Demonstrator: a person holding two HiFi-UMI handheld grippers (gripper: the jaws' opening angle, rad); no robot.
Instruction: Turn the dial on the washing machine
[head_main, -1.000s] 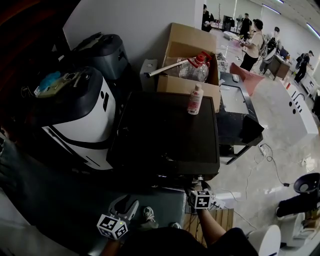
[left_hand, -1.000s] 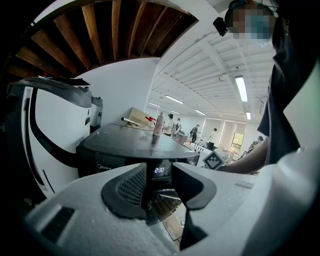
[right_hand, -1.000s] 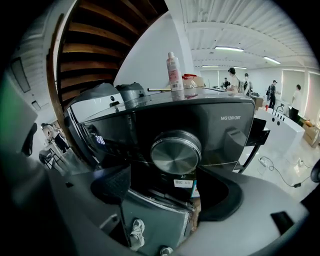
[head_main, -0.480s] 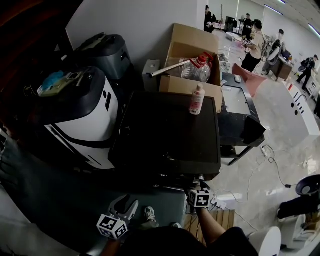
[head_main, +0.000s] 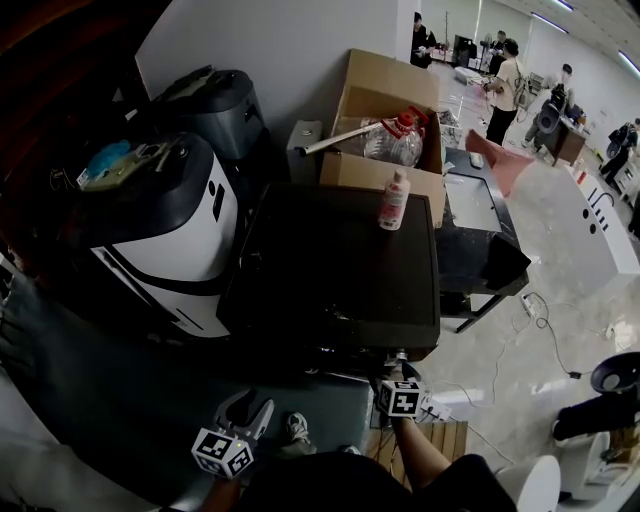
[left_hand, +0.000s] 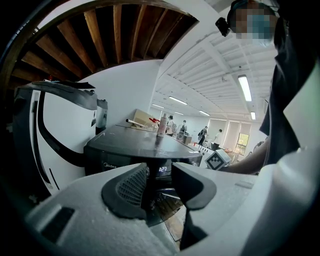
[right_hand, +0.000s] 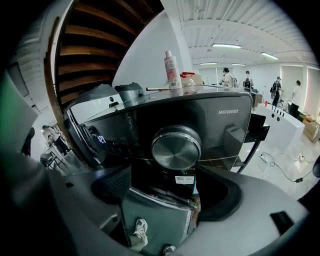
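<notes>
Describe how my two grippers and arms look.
The left gripper is pale grey, the right gripper dark grey. Both have broad curved jaws with dark ribbed pads and a cube with black-and-white square markers. The right forearm is bare; the top is dark.

A dark washing machine (head_main: 335, 260) stands on a pale, glossy floor (head_main: 570, 250). Its flat top is bare but for one pink-and-white bottle (head_main: 393, 198), upright near the far right corner. Just beside the machine's right flank, a black table (head_main: 485, 262) rests on the same floor, and a thin cable (head_main: 545, 325) trails loose across the floor just past the table. By the machine's front right corner lies a slatted wooden board (head_main: 445, 440).
</notes>
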